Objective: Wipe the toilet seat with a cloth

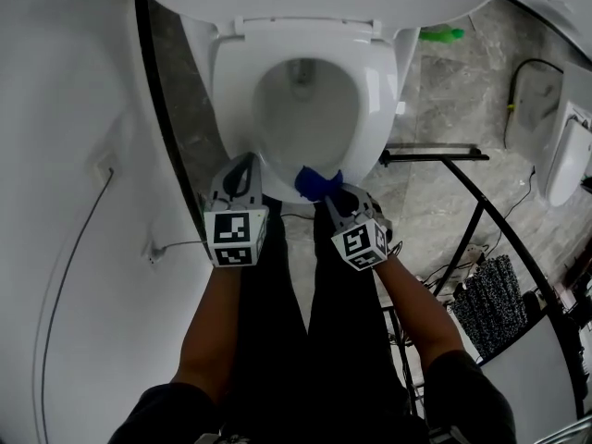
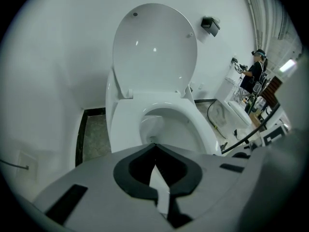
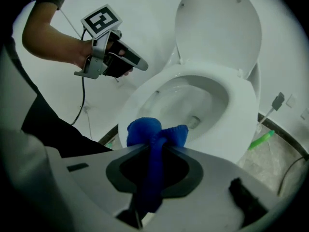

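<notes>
The white toilet seat (image 1: 375,91) is down and its lid (image 2: 154,52) stands up against the wall. A blue cloth (image 1: 317,183) rests on the front rim of the seat, right of centre. My right gripper (image 1: 326,192) is shut on it, and the cloth (image 3: 154,134) bunches out past the jaws and hangs down between them. My left gripper (image 1: 247,162) hovers over the front left of the seat, shut with nothing in it. In the right gripper view the left gripper (image 3: 144,65) shows up above the seat's (image 3: 241,115) left edge.
A white wall with a socket and cable (image 1: 74,248) runs along the left. A black metal rack (image 1: 462,183) stands right of the toilet, with a dark brush-like thing (image 1: 490,303) beneath. A green object (image 1: 442,34) lies behind the bowl. Another white fixture (image 1: 564,155) is far right.
</notes>
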A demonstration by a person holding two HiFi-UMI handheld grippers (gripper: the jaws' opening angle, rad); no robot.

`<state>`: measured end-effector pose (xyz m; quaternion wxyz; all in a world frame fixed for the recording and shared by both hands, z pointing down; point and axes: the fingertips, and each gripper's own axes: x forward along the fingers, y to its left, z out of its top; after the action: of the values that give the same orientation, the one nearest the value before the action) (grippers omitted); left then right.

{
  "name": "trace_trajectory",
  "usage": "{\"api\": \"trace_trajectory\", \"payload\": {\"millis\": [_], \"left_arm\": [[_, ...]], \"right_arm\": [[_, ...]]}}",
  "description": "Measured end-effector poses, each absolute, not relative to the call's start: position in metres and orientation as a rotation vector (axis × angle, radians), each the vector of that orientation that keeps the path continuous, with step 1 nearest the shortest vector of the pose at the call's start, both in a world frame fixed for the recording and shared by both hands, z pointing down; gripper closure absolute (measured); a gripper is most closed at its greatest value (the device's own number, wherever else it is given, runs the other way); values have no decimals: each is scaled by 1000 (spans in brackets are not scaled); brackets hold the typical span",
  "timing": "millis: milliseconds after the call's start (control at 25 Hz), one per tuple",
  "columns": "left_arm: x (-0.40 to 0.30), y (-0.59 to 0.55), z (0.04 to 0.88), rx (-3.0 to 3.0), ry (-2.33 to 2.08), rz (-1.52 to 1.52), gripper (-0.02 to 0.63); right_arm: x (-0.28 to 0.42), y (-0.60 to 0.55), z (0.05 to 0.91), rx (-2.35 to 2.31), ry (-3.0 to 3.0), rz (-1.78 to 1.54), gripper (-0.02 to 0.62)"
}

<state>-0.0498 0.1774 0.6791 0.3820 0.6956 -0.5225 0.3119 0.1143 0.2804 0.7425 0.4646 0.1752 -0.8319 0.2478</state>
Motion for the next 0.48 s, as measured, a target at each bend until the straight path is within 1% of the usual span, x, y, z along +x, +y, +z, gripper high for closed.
{"api": "trace_trajectory", "payload": {"millis": [200,400,480], "left_arm": [[-61,183,680,1743,-1359,790,597],[-70,190,681,1717,-1380,783,597],[-73,193,680,1709,-1379,782,597]], "right_arm": [[80,301,742,255,-2113,570,528],[34,321,742,92,-2171,395,528],[17,322,743,83,-2182,392,528]]}}
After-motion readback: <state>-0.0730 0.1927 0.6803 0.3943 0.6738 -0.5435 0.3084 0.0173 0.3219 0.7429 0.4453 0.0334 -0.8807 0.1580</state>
